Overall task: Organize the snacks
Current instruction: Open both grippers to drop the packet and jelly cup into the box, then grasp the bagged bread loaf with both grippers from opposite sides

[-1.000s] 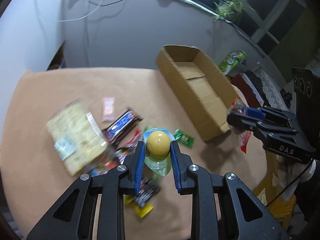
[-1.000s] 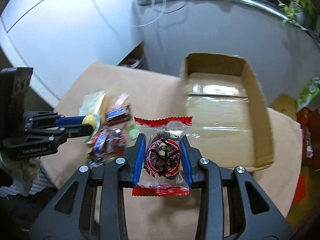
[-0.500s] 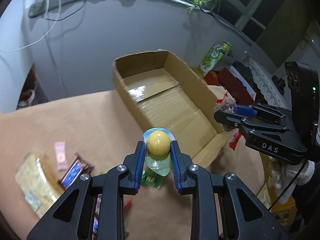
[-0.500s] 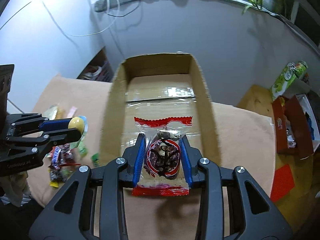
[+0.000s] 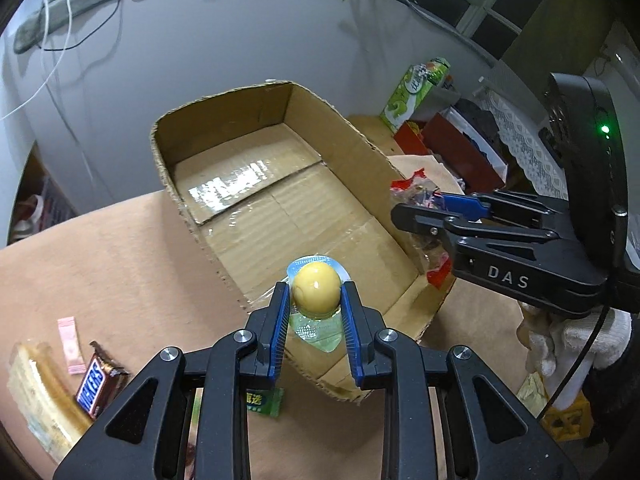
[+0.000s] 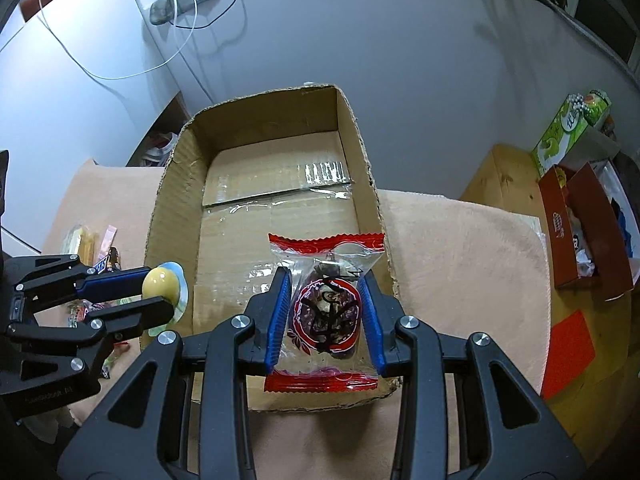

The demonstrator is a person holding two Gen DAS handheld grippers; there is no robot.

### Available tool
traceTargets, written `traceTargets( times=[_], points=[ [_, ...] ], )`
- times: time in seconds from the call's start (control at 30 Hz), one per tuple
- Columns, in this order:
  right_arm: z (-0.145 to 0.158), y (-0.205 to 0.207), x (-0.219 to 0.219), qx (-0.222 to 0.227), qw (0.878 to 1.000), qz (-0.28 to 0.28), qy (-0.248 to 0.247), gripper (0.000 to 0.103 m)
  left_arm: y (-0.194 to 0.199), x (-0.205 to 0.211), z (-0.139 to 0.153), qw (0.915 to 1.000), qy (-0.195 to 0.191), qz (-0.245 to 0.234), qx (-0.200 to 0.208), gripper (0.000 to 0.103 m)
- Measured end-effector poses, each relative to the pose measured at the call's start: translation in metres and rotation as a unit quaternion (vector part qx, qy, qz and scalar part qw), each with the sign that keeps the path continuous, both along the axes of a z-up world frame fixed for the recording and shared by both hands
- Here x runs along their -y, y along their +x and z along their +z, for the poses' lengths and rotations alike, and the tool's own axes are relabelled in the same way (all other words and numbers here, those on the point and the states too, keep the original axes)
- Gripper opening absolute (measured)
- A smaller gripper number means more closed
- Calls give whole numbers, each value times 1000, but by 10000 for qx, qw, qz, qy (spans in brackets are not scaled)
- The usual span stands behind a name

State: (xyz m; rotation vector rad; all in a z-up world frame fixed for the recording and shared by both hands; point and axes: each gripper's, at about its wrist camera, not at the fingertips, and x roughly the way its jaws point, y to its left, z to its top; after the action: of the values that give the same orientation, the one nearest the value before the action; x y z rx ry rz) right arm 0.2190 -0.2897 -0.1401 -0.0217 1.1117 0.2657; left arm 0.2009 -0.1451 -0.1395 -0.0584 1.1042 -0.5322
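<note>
My left gripper (image 5: 315,300) is shut on a yellow jelly cup (image 5: 316,289) with a clear blue-edged lid, held above the near left wall of an open cardboard box (image 5: 224,128). My right gripper (image 6: 325,312) is shut on a red-edged clear snack packet (image 6: 326,312), held over the near end of the same box (image 6: 272,240). The left gripper also shows in the right wrist view (image 6: 160,294), beside the box's left wall. The right gripper shows in the left wrist view (image 5: 416,210) at the box's right wall. The box floor is bare.
Loose snacks lie on the tan table left of the box: a Snickers bar (image 5: 96,386), a pink sachet (image 5: 71,344), a yellowish packet (image 5: 32,396) and a green sachet (image 5: 264,400). A green carton (image 6: 568,128) and a red box (image 6: 576,224) stand to the right, off the table.
Both grippers have carried their snacks from the snack pile toward the box, which now fills the middle of both views. Both stay shut on their snacks.
</note>
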Motion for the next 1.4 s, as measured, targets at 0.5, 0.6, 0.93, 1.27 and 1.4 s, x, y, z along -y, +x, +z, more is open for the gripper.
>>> traceTargets(
  times=[0.5, 0.6, 0.93, 1.27, 1.4],
  points=[
    [11, -2, -2, 135, 9999, -74, -49, 64, 0, -5, 2, 9999, 20, 78, -110, 38],
    [14, -5, -3, 155, 9999, -54, -29, 64, -2, -9, 4, 9999, 6, 138, -65, 38],
    [31, -16, -23, 295, 9995, 98, 109, 64, -13, -40, 13, 9988, -15, 484, 31, 38],
    [44, -31, -62, 354, 9978, 364, 430, 76, -38, -87, 21, 9956, -4, 928, 132, 38],
    [48, -35, -82, 364, 9966, 551, 501, 76, -45, -113, 20, 9924, -50, 1229, 84, 38]
  ],
)
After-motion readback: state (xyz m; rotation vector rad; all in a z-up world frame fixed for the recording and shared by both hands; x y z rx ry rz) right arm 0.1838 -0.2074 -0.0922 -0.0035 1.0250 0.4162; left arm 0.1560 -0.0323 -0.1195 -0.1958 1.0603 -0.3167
